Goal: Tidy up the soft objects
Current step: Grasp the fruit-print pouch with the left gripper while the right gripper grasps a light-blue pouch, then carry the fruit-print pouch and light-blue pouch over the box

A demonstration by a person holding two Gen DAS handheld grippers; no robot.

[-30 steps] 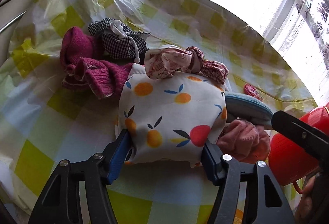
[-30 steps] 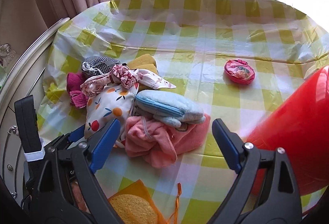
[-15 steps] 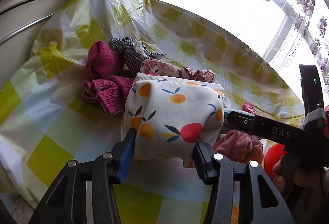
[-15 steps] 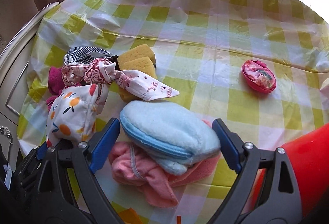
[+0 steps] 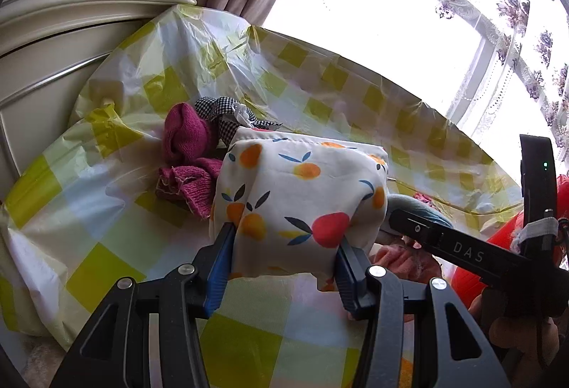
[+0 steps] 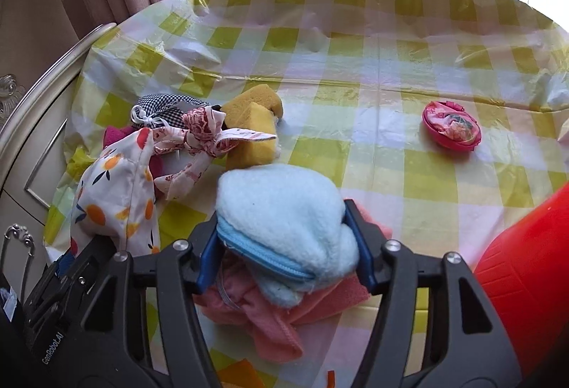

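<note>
A white pouch printed with oranges [image 5: 302,189] is raised off the checked tablecloth [image 5: 106,210], and my left gripper [image 5: 284,238] is shut on its lower end. The same pouch [image 6: 113,196] shows at the left of the right wrist view. My right gripper [image 6: 284,238] is closing its jaws around a light blue fleece pouch [image 6: 284,206], and both blue pads touch its sides. That pouch rests on a crumpled pink cloth [image 6: 270,317].
Behind the pouches lie maroon knit socks [image 5: 185,139], a black-and-white checked bag [image 5: 220,110], a floral ribbon cloth [image 6: 202,135] and yellow sponges [image 6: 252,128]. A small pink purse [image 6: 451,126] sits far right. A red tub [image 6: 526,281] stands at the right edge.
My left gripper tightened on the orange-print pouch and lifted it. My right gripper came down over the blue fleece pouch, and its wide jaws narrowed onto it.
</note>
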